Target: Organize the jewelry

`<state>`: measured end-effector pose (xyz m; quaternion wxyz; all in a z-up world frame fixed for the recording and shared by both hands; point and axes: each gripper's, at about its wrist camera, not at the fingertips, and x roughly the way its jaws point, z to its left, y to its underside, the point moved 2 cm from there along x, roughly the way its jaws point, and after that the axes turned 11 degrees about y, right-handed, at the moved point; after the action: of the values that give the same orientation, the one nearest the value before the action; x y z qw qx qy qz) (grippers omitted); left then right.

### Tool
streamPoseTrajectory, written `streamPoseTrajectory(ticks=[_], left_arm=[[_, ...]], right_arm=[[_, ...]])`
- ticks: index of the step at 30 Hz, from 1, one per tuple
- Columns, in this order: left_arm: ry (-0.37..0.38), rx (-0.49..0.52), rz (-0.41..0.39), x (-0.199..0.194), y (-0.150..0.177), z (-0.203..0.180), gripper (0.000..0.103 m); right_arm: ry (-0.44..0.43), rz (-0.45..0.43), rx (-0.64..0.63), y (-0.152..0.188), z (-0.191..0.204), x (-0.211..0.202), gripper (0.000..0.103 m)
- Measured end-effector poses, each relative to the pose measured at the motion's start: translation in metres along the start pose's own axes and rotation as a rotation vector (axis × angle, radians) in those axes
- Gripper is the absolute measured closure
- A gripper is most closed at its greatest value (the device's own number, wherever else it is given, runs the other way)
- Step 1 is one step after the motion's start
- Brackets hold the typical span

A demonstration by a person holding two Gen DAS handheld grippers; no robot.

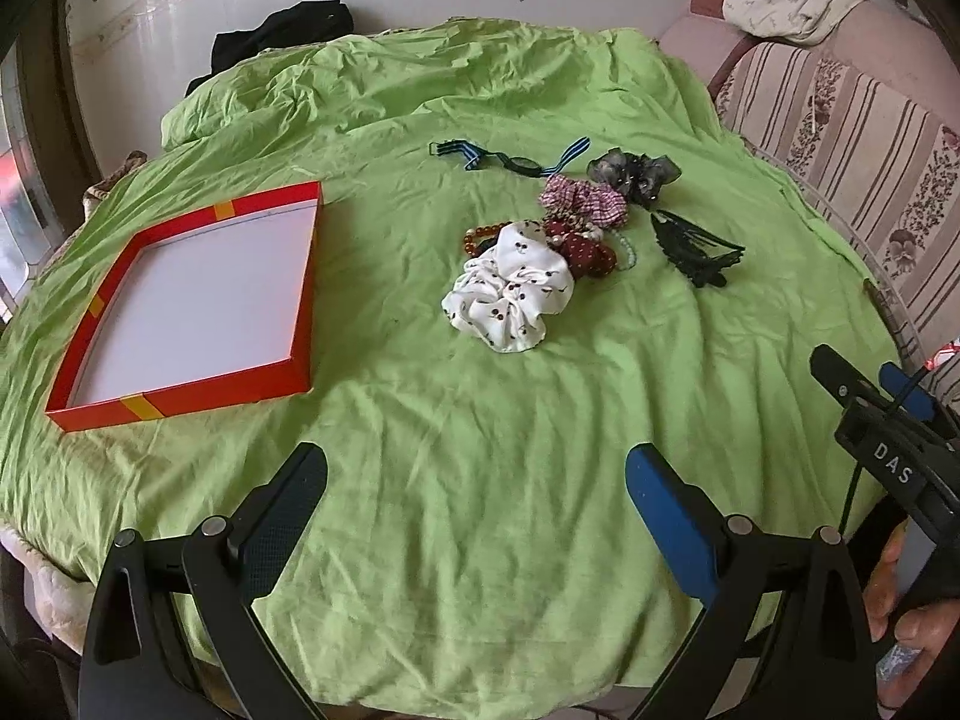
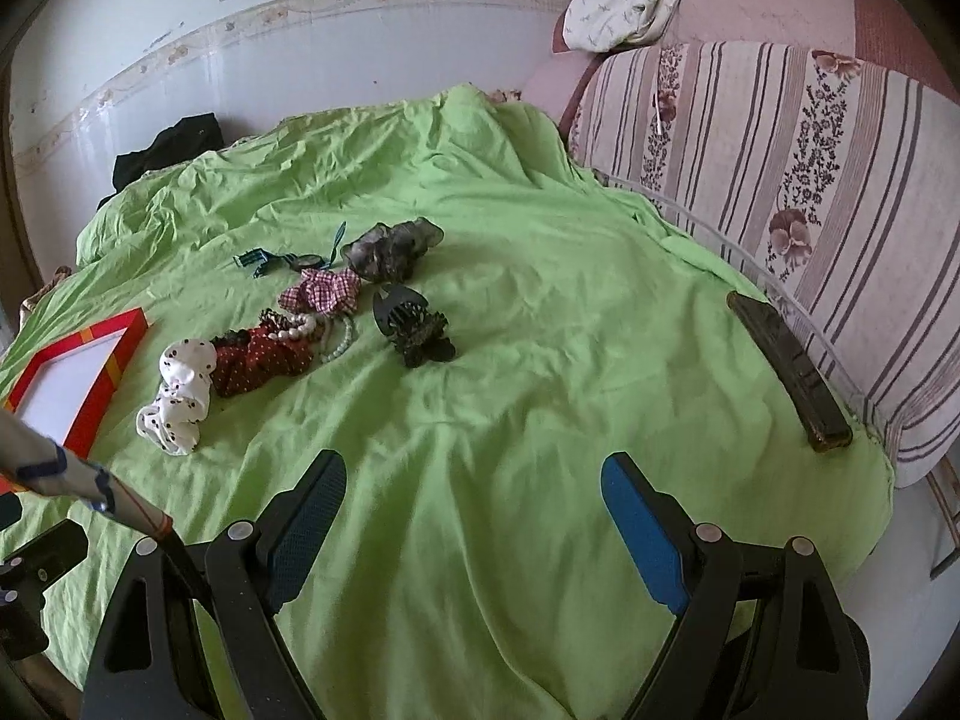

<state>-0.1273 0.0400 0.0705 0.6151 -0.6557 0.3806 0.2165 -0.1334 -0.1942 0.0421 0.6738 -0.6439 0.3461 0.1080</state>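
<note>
A shallow red box (image 1: pixel 180 396) with a white floor lies on the green cloth at the left; its corner shows in the right wrist view (image 2: pixel 102 384). A heap of accessories lies mid-table: a white spotted scrunchie (image 1: pixel 510 294) (image 2: pixel 177 402), a dark red scrunchie (image 1: pixel 591 252) (image 2: pixel 264 357), a checked scrunchie (image 1: pixel 585 198) (image 2: pixel 321 294), a grey scrunchie (image 1: pixel 636 171) (image 2: pixel 390 246), a black hair claw (image 1: pixel 696 249) (image 2: pixel 414 324), bead bracelets (image 1: pixel 480 237) (image 2: pixel 300 327) and a striped-strap watch (image 1: pixel 516 159) (image 2: pixel 282 261). My left gripper (image 1: pixel 477 474) and right gripper (image 2: pixel 474 486) are open and empty, short of the heap.
A green cloth (image 1: pixel 480 420) covers the round table. A striped sofa (image 2: pixel 810 180) stands at the right. A dark phone (image 2: pixel 786 366) lies near the table's right edge. Black cloth (image 1: pixel 282 42) lies at the back left.
</note>
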Motion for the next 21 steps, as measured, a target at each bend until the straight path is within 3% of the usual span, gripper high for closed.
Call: streamPoseTrajectory(ticks=[7, 21], left_arm=[[-0.036, -0.006, 0.034, 0.010, 0.001, 0.006, 0.003], [-0.033, -0.025, 0.082, 0.024, 0.007, 0.012, 0.003]], right_arm=[[-0.014, 0.017, 0.008, 0.003, 0.001, 0.004, 0.013], [-0.032, 0.059, -0.008, 0.012, 0.007, 0.014, 0.013]])
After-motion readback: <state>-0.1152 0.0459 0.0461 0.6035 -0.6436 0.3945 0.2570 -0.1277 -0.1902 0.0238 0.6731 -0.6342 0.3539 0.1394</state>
